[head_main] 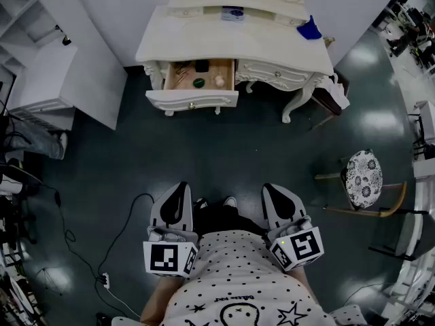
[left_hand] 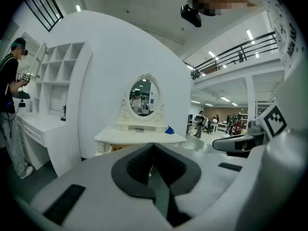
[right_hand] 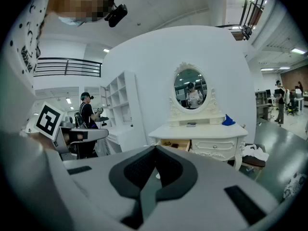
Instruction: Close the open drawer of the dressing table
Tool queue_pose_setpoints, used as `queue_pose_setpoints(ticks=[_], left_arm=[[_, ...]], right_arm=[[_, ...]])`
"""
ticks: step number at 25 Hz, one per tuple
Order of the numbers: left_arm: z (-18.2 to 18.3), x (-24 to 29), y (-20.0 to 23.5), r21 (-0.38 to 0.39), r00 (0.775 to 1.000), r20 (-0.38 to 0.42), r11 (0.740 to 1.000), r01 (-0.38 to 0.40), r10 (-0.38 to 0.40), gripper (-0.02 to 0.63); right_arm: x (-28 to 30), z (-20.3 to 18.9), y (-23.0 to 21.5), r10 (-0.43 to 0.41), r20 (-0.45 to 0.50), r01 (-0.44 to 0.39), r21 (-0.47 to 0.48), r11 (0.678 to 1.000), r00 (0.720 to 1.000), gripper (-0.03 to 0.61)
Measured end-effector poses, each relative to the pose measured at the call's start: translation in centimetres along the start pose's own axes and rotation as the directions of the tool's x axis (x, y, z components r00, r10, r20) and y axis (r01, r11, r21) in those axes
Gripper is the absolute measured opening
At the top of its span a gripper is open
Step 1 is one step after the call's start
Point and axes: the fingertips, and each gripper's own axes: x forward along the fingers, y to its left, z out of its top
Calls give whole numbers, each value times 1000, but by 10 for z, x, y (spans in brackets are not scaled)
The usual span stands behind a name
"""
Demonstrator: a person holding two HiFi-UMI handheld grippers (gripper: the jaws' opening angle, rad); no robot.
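The cream dressing table (head_main: 231,43) stands against the far wall, with an oval mirror (right_hand: 189,88) on top. Its left drawer (head_main: 193,99) is pulled out, and small items lie inside, among them a green one (head_main: 198,83). Both grippers are held close to the person's body, well short of the table. The left gripper (head_main: 178,186) is shut with nothing between its jaws. The right gripper (head_main: 272,189) is shut and empty too. In the right gripper view the open drawer (right_hand: 175,144) shows just above the right gripper (right_hand: 155,148). The left gripper (left_hand: 154,146) points at the table (left_hand: 139,136).
A chair with a patterned round seat (head_main: 363,175) stands at the right. A white shelf unit (head_main: 47,80) is at the left, and a cable (head_main: 115,236) runs over the dark floor. A blue cloth (head_main: 309,29) lies on the tabletop. Another person (left_hand: 9,105) stands far left.
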Motion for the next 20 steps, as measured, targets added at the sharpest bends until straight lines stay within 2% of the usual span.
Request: queue_pose_setpoints(ticks=[15,20], left_arm=[[-4,-12,-20,-9,1000,17,1000,-20,20,14],[-4,-8,-20,-10,1000,16,1000,-9,9,14]], right_arm=[[-24,-7,-11,1,7,-1,-12,1000,1000,9],[-28,-5,-14,3,40,-4,33,999,999,9]])
